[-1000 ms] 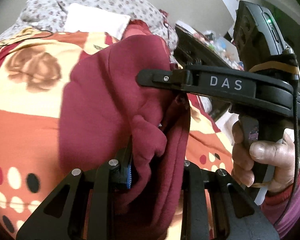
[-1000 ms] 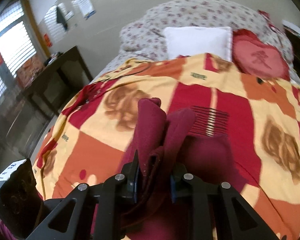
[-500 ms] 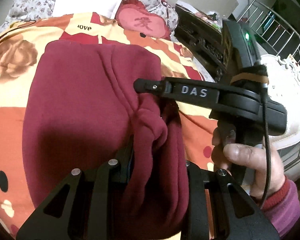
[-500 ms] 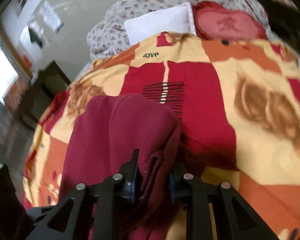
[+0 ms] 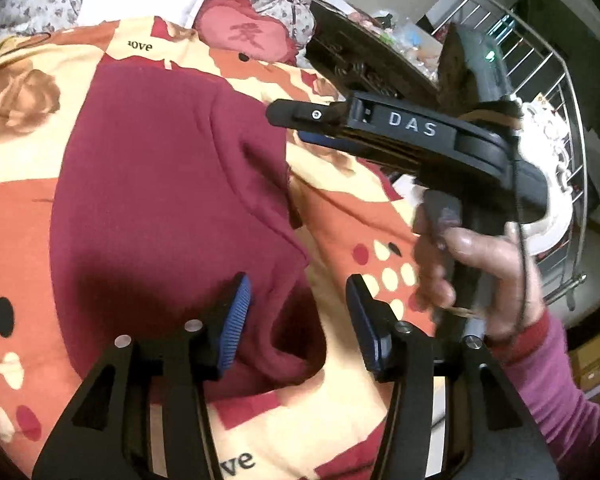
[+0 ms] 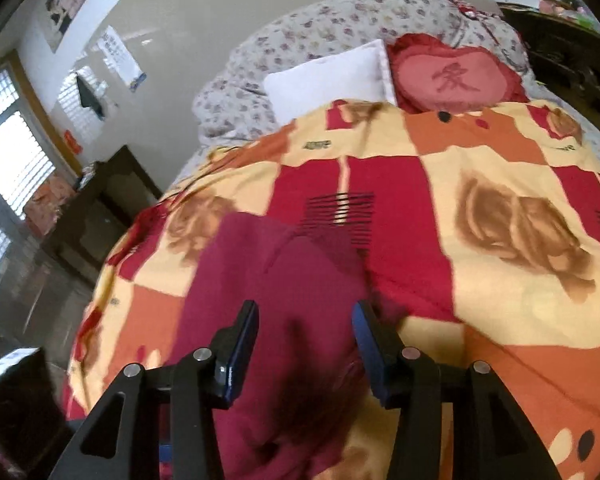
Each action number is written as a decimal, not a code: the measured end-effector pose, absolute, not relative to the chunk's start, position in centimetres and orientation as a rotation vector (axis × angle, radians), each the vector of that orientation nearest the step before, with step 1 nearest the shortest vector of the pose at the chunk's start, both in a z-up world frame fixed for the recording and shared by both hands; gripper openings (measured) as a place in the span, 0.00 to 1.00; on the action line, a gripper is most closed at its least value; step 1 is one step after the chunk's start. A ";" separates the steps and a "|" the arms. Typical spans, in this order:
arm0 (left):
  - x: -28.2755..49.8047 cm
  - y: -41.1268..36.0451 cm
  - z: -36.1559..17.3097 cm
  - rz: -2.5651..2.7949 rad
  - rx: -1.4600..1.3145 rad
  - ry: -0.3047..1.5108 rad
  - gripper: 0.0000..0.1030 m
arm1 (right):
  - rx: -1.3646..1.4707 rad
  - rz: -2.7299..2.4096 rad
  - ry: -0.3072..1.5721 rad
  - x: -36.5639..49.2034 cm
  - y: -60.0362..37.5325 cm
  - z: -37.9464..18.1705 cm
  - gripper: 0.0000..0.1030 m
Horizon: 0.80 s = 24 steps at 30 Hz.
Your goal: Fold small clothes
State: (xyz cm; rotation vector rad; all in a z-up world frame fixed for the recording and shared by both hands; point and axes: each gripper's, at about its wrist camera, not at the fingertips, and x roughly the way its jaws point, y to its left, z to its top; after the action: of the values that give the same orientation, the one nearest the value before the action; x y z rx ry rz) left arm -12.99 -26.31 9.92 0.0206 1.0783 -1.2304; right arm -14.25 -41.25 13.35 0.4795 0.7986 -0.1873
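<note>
Garment [image 5: 172,184]: one, maroon, fleece-like knit. Lies on the quilt [image 5: 16,208] of the bed, partly doubled, one layer lapped over another with a raised ridge running down the middle. Near edge rumpled and rolled by the left gripper.

Handling, judged: light, soft, limp; no stiffness to hold a crease unaided; thick enough to bunch rather than lie thin; not slippery, nap likely to cling to the ribbed blue pads [image 5: 236,320]; not fragile. Best taken at a hem or corner, both layers pinched together, with the two holds well apart along one edge so the cloth hangs straight. A hold mid-panel likely only to bunch it.

Left gripper [image 5: 298,322]: spread wide, nothing pinched, fingers either side of the rolled near edge; whether they touch the cloth cannot be told.

Right gripper [image 6: 305,350]: spread wide, nothing pinched, poised over the garment's near part; seen from the left view, its tips sit just beside the garment's right edge. Held by a hand [image 5: 476,272] in a pink sleeve.

Count:
- garment: 1
- grippers: 2
- quilt, patterned red, orange, cream: 1
- white pillow [image 6: 332,76]: 1
- red heart cushion [image 6: 456,76]: 1
- floral bedding [image 6: 340,20] at the head: 1 mass
- dark cabinet [image 6: 100,208] left of the bed: 1
</note>
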 end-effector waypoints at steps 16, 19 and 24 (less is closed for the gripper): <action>-11.3 -20.6 8.1 -1.064 0.184 1.010 0.48 | 0.212 -0.115 0.998 -16.1 -33.1 10.1 0.45; -10.4 -20.9 6.5 -1.042 0.166 1.041 0.48 | 0.216 -0.145 1.048 -16.4 -34.2 7.4 0.43; -10.0 -21.4 5.5 -1.020 0.159 1.066 0.48 | 0.265 -0.174 1.013 -17.7 -35.5 6.5 0.43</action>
State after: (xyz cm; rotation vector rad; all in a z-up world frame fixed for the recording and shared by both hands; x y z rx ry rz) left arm -9.95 -21.37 5.45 0.1588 1.0662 -1.0204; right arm -17.73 -35.49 6.50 0.2655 1.0128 -0.1738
